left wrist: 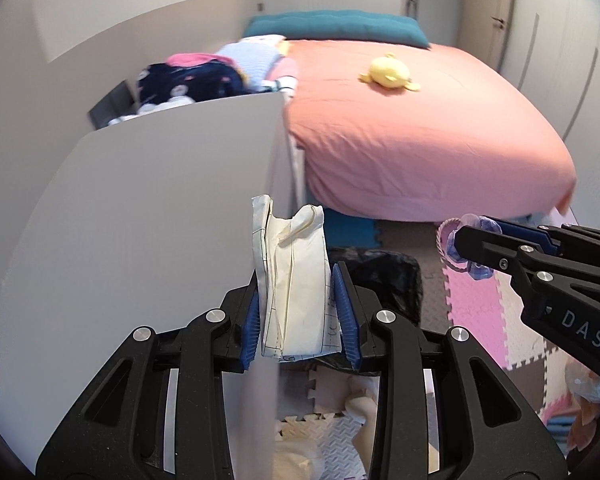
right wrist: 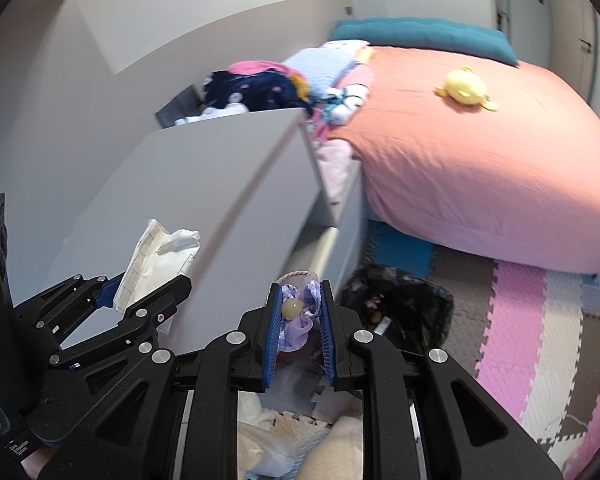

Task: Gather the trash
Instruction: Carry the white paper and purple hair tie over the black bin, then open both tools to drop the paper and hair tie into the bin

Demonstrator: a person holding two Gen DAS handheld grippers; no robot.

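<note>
My left gripper (left wrist: 298, 272) is shut on a crumpled white paper wrapper (left wrist: 292, 264), which sticks up between the blue pads; the same wrapper (right wrist: 160, 256) shows in the right wrist view, held by the left gripper (right wrist: 148, 280). My right gripper (right wrist: 301, 288) is shut on a small purple fabric ornament with a pale bead (right wrist: 300, 316). In the left wrist view it enters from the right as the right gripper (left wrist: 468, 240) with the purple ornament (left wrist: 456, 248). A bin lined with a black bag (right wrist: 400, 304) stands on the floor just beyond both grippers, also seen as the bin (left wrist: 380, 280).
A white cabinet (left wrist: 160, 220) stands close on the left, with clothes piled (left wrist: 188, 80) behind it. A bed with a salmon cover (left wrist: 420, 140) carries a yellow plush toy (left wrist: 388, 72). Pink and beige foam mats (right wrist: 520, 320) cover the floor.
</note>
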